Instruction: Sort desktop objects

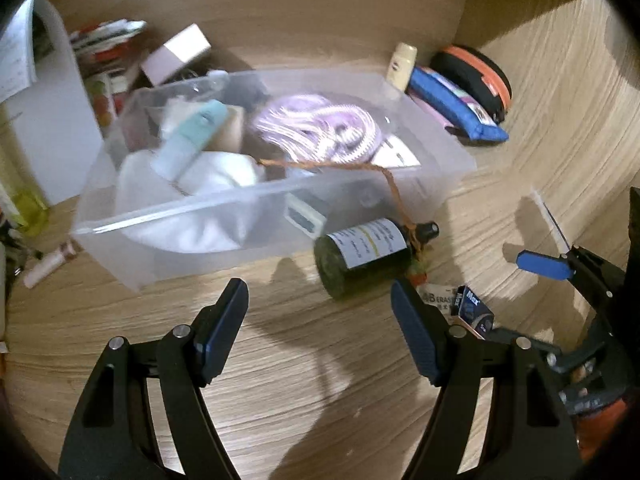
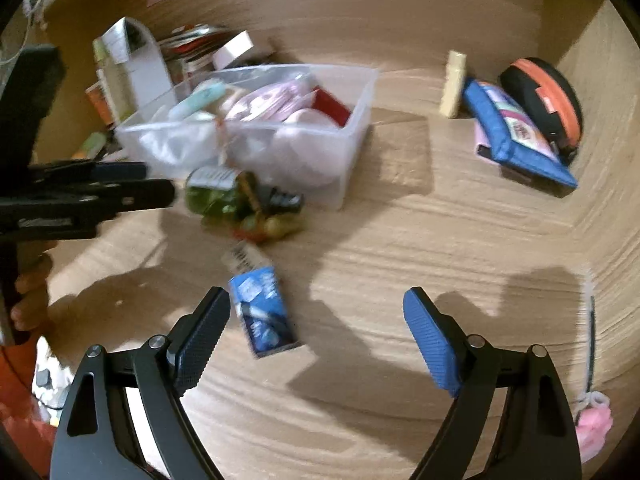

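Note:
A clear plastic bin (image 1: 256,216) (image 2: 340,152) on the wooden desk holds a coiled lilac cable (image 1: 316,128), a teal tube (image 1: 192,136), white cloth and other items. A dark green bottle (image 1: 360,256) (image 2: 216,196) lies on its side just in front of the bin, with an orange cord running from its neck into the bin. A blue staples box (image 2: 264,312) (image 1: 474,312) and a white eraser (image 2: 244,258) lie nearer. My left gripper (image 1: 320,312) is open and empty, just short of the bottle. My right gripper (image 2: 316,320) is open and empty, with the staples box beside its left finger.
A blue pencil case (image 1: 456,108) (image 2: 516,132), an orange-and-black round case (image 1: 476,76) (image 2: 544,100) and a cream stick (image 1: 402,64) lie at the back right. Books and a pink box (image 1: 176,54) stand behind the bin. A pen with a pink end (image 2: 592,380) lies at far right.

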Tool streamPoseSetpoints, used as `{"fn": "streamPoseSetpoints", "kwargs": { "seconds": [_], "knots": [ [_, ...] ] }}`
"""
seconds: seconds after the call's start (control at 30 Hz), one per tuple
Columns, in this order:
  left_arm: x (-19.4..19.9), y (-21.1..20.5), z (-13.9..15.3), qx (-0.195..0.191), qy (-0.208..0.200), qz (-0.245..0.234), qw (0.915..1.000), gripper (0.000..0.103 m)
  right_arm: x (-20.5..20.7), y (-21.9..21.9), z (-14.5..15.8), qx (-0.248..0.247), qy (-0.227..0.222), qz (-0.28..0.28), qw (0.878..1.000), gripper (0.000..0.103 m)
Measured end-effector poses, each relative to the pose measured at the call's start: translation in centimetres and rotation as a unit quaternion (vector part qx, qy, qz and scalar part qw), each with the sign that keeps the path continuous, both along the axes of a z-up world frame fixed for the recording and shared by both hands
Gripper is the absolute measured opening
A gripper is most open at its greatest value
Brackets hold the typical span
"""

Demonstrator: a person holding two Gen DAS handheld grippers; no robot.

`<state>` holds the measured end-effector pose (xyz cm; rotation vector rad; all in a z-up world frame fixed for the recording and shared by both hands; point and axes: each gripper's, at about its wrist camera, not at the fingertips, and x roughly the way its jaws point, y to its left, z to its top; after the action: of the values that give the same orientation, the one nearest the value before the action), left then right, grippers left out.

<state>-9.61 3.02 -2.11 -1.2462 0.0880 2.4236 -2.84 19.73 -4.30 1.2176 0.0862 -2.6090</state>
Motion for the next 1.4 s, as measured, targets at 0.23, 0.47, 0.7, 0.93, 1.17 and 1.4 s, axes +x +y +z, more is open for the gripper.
{"fn": "streamPoseSetpoints", "kwargs": {
  "seconds": [0.23,0.47,0.7,0.93,1.17,1.4],
  "knots": [
    [-1.4,1.5,-1.0,-0.009,-0.019,-0.005,0.9998,0.074,-0.2,-0.4,-0.9,-0.001,-0.017,0.027,0.999,0.063],
    [-2.1,3.1,-0.9,-0.001,-0.024,-0.023,0.9994,0.074,-0.4,-0.6,-1.4,-0.004,-0.025,0.048,0.999,0.049],
    [-2.9,3.8,-1.3,0.009,-0.039,-0.027,0.9988,0.074,-0.5,-0.9,-1.3,-0.003,-0.031,0.064,0.997,0.038],
    [-2.7,4.3,-1.4,0.013,-0.032,-0.031,0.9989,0.069,-0.5,-0.8,-1.2,-0.010,-0.033,0.069,0.997,0.027],
    [-2.1,3.1,-1.2,0.017,-0.022,-0.016,0.9995,0.064,-0.3,-0.4,-0.4,-0.019,-0.032,0.067,0.997,0.016],
    [-1.1,1.1,-0.6,0.022,-0.011,0.003,0.9997,0.064,-0.3,-0.5,0.2,-0.022,-0.024,0.067,0.997,0.012]
  ]
}}
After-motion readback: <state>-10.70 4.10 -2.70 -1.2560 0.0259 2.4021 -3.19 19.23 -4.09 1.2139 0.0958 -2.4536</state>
